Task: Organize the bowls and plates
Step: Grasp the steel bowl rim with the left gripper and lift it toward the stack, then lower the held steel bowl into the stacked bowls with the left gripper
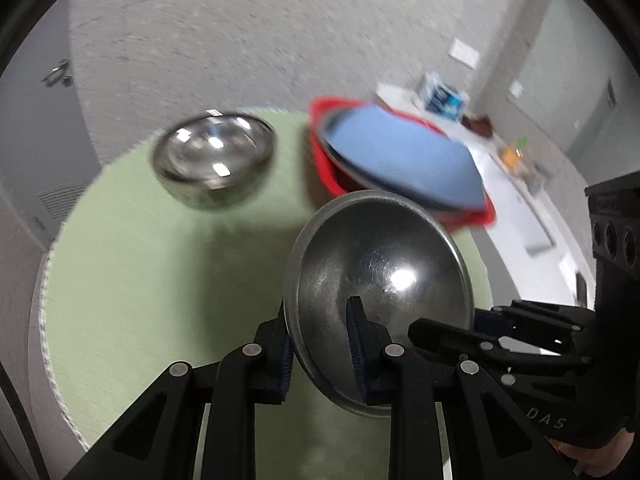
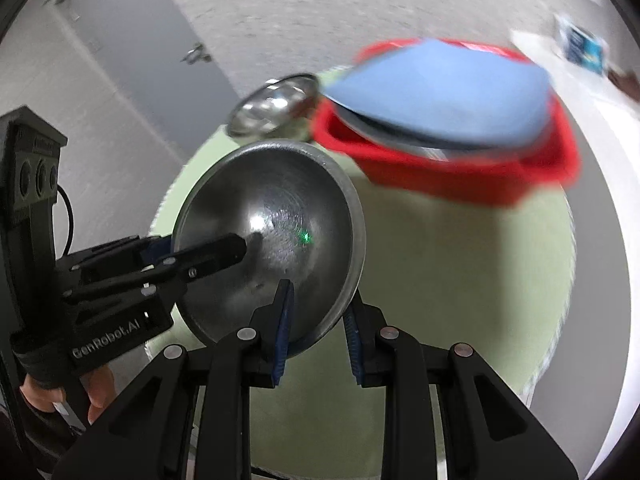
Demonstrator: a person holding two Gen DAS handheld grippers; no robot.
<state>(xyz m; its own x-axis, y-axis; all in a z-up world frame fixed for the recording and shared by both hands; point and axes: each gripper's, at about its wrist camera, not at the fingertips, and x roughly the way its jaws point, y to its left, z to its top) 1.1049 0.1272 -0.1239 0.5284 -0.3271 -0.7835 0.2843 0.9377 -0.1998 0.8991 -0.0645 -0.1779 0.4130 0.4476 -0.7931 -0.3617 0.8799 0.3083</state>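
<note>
Both grippers hold one steel bowl [image 1: 380, 280] above a round green table [image 1: 160, 300]. My left gripper [image 1: 320, 344] is shut on the bowl's left rim. My right gripper [image 2: 316, 320] is shut on the same bowl [image 2: 272, 232] at its right rim. The right gripper also shows in the left wrist view [image 1: 448, 328], and the left gripper shows in the right wrist view [image 2: 208, 256]. A second steel bowl [image 1: 214, 158] stands upright on the table's far side. A red basket [image 1: 324, 168] holds a blue plate [image 1: 396, 156] tilted over a steel plate.
The red basket [image 2: 460, 176] sits at the far right of the green table [image 2: 460, 300]. Behind it a white counter [image 1: 516, 200] carries a blue and white box [image 1: 442, 96] and small items. A grey door [image 2: 132, 52] stands at the left.
</note>
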